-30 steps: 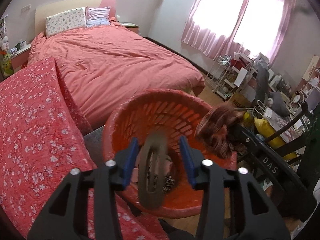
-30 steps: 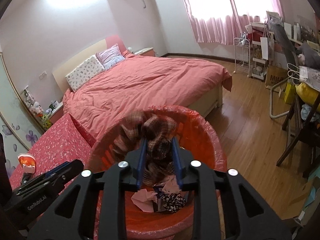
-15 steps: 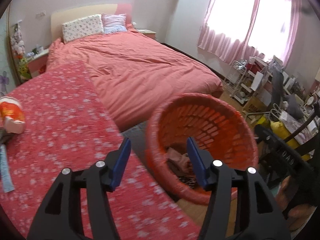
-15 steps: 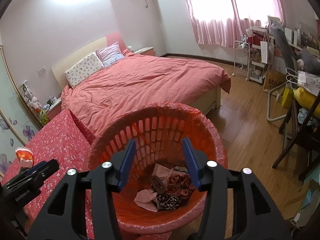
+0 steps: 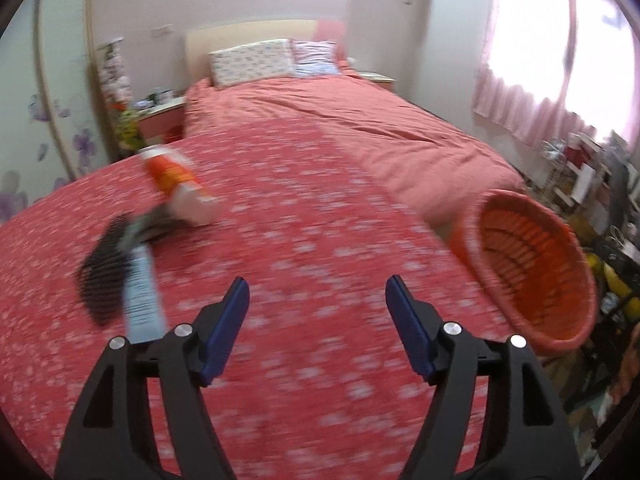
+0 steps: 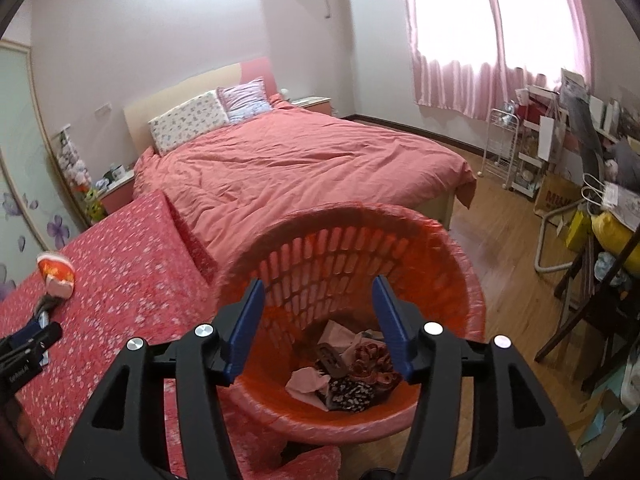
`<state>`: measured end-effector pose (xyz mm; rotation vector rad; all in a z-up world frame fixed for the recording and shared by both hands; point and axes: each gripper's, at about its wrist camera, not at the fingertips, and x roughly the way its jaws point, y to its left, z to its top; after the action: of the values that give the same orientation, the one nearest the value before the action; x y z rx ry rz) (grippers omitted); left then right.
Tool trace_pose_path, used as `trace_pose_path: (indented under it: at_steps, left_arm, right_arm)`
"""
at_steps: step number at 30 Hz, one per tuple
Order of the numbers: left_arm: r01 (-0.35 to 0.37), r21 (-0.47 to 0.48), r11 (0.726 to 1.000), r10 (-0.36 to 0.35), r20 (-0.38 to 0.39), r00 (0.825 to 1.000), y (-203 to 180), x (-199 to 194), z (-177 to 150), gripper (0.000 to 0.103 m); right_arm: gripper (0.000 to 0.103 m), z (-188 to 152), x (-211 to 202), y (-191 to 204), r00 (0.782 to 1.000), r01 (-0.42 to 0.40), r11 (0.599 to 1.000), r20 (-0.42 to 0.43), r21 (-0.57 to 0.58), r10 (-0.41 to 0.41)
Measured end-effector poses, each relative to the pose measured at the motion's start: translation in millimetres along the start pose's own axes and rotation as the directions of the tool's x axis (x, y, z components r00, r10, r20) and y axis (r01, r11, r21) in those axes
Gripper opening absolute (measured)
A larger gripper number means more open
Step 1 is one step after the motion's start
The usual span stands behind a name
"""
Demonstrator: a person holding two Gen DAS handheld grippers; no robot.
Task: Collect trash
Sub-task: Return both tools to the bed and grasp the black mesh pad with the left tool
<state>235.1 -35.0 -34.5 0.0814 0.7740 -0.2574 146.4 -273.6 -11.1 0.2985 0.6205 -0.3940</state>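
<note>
The orange slatted basket (image 6: pixel 352 280), lined with a thin red bag, stands on the floor against the edge of the red floral-covered counter (image 5: pixel 300 240). At its bottom lies a small heap: a crumpled pink paper (image 6: pixel 306 380), a dark spotted scrunchie (image 6: pixel 352 392), a reddish plaid scrunchie (image 6: pixel 372 360) and a brown flat piece (image 6: pixel 330 358).

The right tongs (image 6: pixel 318 328) hang over the basket's mouth, their jaws opening with nothing between them; the heap shows through the gap, toward 6 o'clock below the blue pads.

The left tongs (image 5: pixel 316 328) point across the counter, jaws opening and standing wide, also with nothing between them. The view is smeared by blur. From these tongs, the remaining trash lies toward 10 and 11 o'clock on the counter: an orange-and-white snack cup (image 5: pixel 180 184) tipped on its side, a dark mesh-like thing (image 5: pixel 102 276) just nearer, and a pale blue strip (image 5: pixel 142 296) touching it, its near end running to the left finger. In the same view the basket sits at 3 o'clock, well apart from those pieces. A pink-covered bed (image 5: pixel 360 136) lies beyond the counter.
</note>
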Motion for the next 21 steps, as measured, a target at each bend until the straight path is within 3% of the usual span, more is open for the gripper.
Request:
trace_pose_path:
  at_steps: [6, 12, 16, 21]
  left_arm:
    - [-0.116, -0.102, 0.988, 0.115, -0.017, 0.993, 73, -2, -8, 0.07]
    - [-0.211, -0.228, 0.951, 0.213, -0.017, 0.977, 151, -5, -8, 0.07]
    - [-0.23, -0.288, 0.93, 0.235, -0.017, 0.972, 185, -2, -5, 0.067]
    - [-0.199, -0.335, 0.921, 0.2, -0.032, 0.979, 210, 14, 11, 0.056]
  right_arm:
    - [0.056, -5, 2, 29, 0.999, -0.042, 0.998, -0.021, -0.056, 0.041]
    - [0.056, -15, 4, 65, 0.995, -0.088, 0.989, -0.046, -0.121, 0.083]
    - [0.056, -20, 5, 88, 0.992, -0.117, 0.98, -0.062, -0.164, 0.108]
    - [0.056, -28, 5, 118, 0.989, -0.144, 0.964, -0.074, -0.223, 0.131]
